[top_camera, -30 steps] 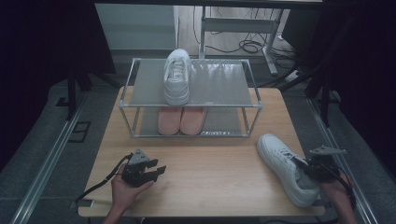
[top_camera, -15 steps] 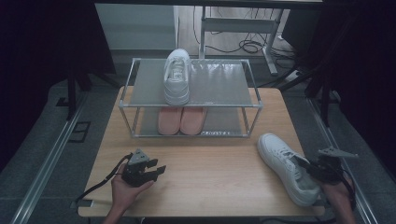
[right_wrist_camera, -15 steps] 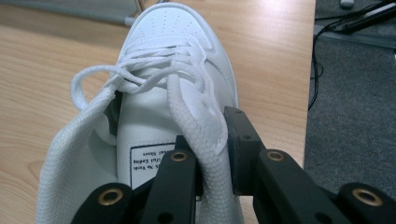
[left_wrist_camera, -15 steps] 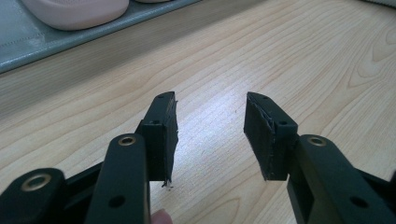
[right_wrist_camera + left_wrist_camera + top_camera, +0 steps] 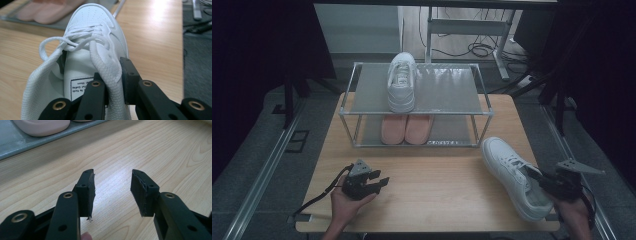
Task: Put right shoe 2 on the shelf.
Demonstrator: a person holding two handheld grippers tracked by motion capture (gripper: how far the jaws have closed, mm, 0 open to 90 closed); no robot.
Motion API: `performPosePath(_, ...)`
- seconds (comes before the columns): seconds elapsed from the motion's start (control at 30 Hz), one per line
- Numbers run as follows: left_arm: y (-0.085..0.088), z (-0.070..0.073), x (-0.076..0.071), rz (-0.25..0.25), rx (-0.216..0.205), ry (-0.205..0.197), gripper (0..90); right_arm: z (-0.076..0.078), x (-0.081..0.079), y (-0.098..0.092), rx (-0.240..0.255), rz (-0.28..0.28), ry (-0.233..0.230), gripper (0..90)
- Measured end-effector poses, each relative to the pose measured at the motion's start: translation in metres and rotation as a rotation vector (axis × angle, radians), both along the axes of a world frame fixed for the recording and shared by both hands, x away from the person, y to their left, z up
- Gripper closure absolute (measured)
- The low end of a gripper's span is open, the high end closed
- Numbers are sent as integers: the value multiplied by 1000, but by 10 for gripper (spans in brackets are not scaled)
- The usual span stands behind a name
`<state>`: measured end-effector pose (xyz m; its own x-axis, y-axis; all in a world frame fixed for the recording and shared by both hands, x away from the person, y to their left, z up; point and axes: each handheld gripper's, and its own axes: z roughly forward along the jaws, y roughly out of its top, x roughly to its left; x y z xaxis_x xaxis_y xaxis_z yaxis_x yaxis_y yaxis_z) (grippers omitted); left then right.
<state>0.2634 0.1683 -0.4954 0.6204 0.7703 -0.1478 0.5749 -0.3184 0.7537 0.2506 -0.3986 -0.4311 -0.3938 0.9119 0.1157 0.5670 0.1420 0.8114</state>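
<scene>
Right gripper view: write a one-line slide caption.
Right claw pinches the collar of a white sneaker on the wooden table, pink slippers beyond.

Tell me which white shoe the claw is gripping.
The white shoe on the table, held at its collar by the right claw; the other white shoe sits atop the rack.

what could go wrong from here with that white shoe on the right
The right tool pinches only the soft padded collar of the white lace-up sneaker, so the heavy toe may sag or the collar slip free. The sneaker lies near the wooden table's right edge; a slip could drop it off. Its loose lace loop might snag on the metal two-tier shoe rack.
</scene>
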Motion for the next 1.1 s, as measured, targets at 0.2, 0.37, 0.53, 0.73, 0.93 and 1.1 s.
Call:
performPosePath(0.2, 0, 0, 0, -2, 3, 0, 549, 18, -7, 21, 40, 70, -48, 825)
performPosePath(0.37, 0, -1, 0, -3, 4, 0, 550, 29, -4, 41, 70, 128, -71, 825)
performPosePath(0.53, 0, 0, 0, -3, 6, -2, 549, 37, 3, 61, 96, 165, -94, 826)
performPosePath(0.73, 0, 0, 0, -2, 8, -3, 549, 49, 13, 79, 125, 196, -122, 827)
performPosePath(0.93, 1, 0, 0, -2, 9, -6, 548, 58, 26, 93, 152, 204, -138, 827)
performPosePath(1.1, 1, 0, 0, 4, 11, -11, 549, 66, 36, 103, 166, 207, -140, 827)
